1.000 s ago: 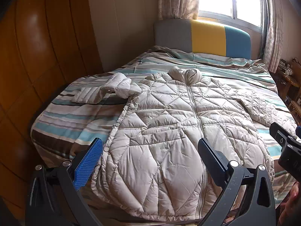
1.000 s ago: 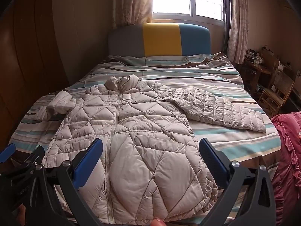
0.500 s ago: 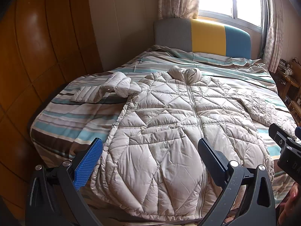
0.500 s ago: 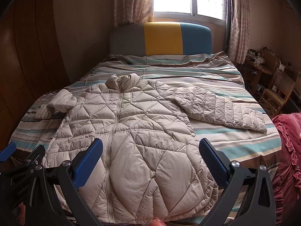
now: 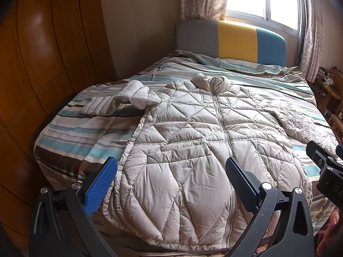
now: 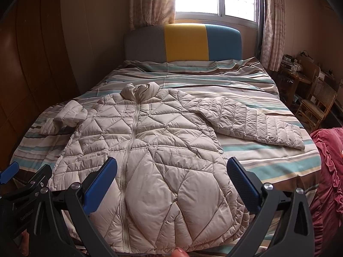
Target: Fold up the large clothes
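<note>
Both your claws, left [image 5: 171,184] and right [image 6: 171,182], gape empty at the jacket's [image 5: 205,150] hem; its zipper runs straight ahead toward the headboard [image 6: 184,42].

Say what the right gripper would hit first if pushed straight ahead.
Probably the lower front of the jacket on the bed; the open right gripper points at it, though depth is unclear.

Left gripper [image 5: 171,180]: edged slightly back toward 6 o'clock; jacket [image 5: 199,141] sits marginally higher in view.
Right gripper [image 6: 171,180]: likewise.
</note>
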`<state>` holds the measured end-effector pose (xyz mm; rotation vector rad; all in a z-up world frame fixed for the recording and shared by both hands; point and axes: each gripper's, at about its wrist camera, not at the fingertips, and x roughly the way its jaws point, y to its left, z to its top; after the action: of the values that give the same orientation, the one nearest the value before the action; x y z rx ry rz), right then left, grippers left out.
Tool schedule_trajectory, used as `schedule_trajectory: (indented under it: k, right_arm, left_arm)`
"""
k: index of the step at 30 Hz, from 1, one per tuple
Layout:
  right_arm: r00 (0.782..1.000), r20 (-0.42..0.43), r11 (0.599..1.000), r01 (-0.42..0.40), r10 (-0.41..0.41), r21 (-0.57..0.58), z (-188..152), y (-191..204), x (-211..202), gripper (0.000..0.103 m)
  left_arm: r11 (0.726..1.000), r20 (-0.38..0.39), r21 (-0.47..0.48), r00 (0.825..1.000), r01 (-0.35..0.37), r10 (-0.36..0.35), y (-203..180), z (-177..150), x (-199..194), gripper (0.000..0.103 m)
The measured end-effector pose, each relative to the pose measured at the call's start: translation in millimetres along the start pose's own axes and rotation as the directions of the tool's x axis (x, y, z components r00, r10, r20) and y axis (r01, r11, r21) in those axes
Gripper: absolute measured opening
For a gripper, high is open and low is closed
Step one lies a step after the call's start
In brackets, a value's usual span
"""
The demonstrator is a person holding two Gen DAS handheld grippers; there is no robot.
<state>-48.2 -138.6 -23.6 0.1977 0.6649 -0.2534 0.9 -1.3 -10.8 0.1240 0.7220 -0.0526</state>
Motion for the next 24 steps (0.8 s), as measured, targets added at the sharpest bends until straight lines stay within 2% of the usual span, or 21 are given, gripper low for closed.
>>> schedule_trajectory:
  k: [24]
  right_arm:
    - [1.000,-0.009,1.000,0.000,0.000,0.000,0.0,0.8,1.0,0.101]
  left_arm:
    - [1.000,-0.004,-0.001,1.000,0.005,-0.005,0.5,0.4,1.7,0.100]
